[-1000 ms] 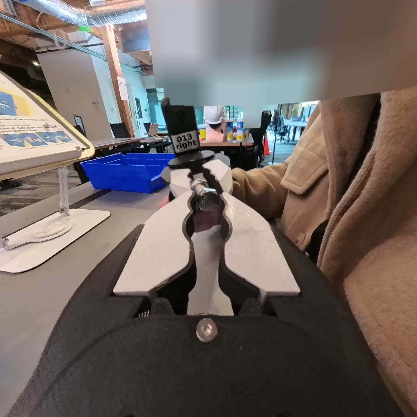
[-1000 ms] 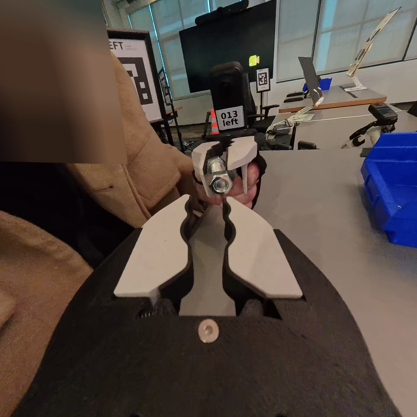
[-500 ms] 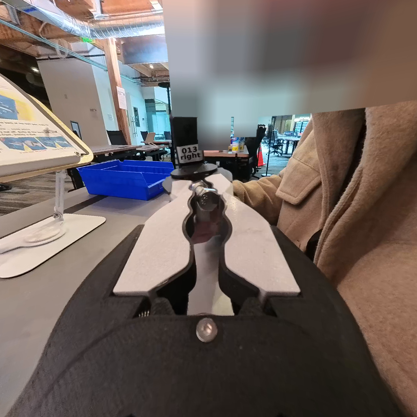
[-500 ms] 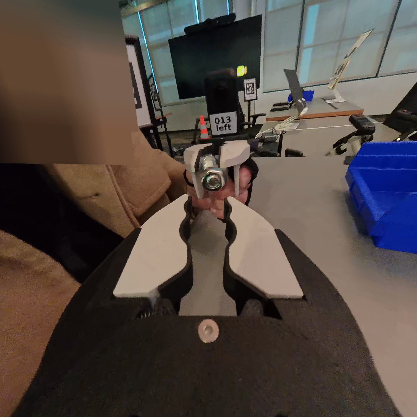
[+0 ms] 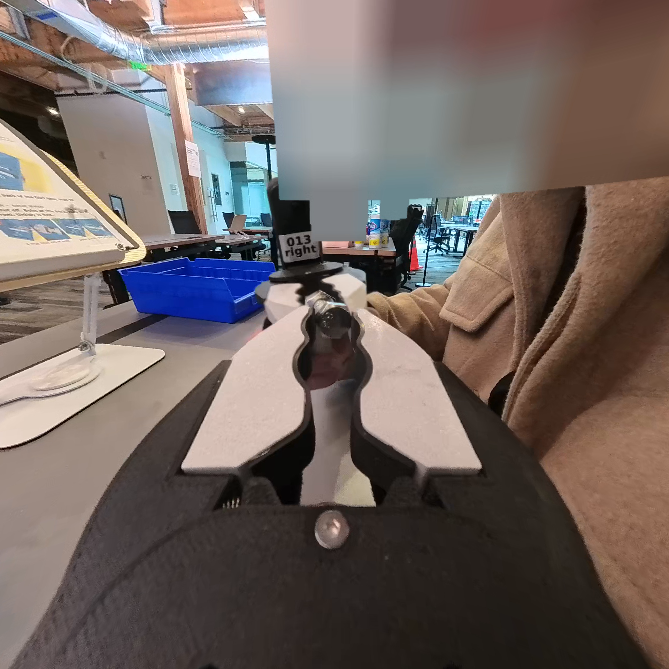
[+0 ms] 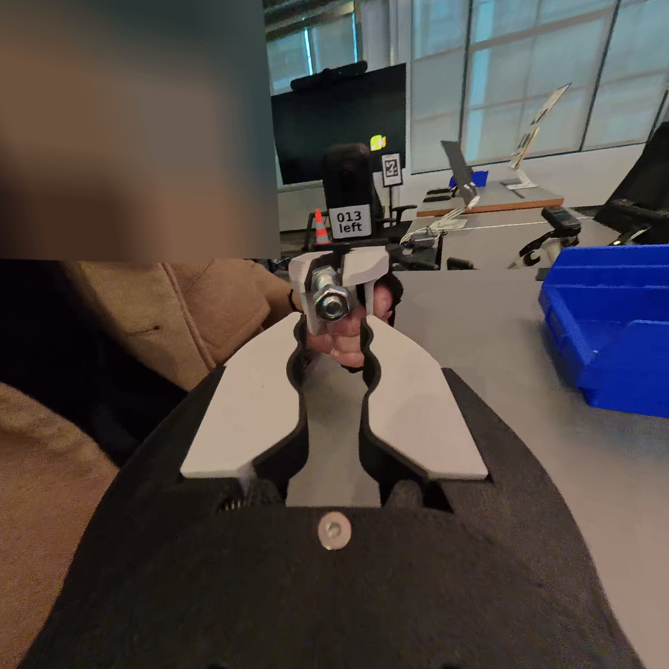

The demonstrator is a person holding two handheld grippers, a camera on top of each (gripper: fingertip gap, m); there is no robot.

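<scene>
A blue bin (image 5: 188,289) sits on the grey table (image 5: 108,434), left of the fingers. The left gripper (image 5: 331,320) is clamped on a bolt (image 6: 324,278) carrying a nut (image 6: 331,307). The right gripper (image 6: 333,324) faces it, fingers apart, the nut just beyond its tips. A person's tan coat (image 5: 579,325) stands to the right.
</scene>
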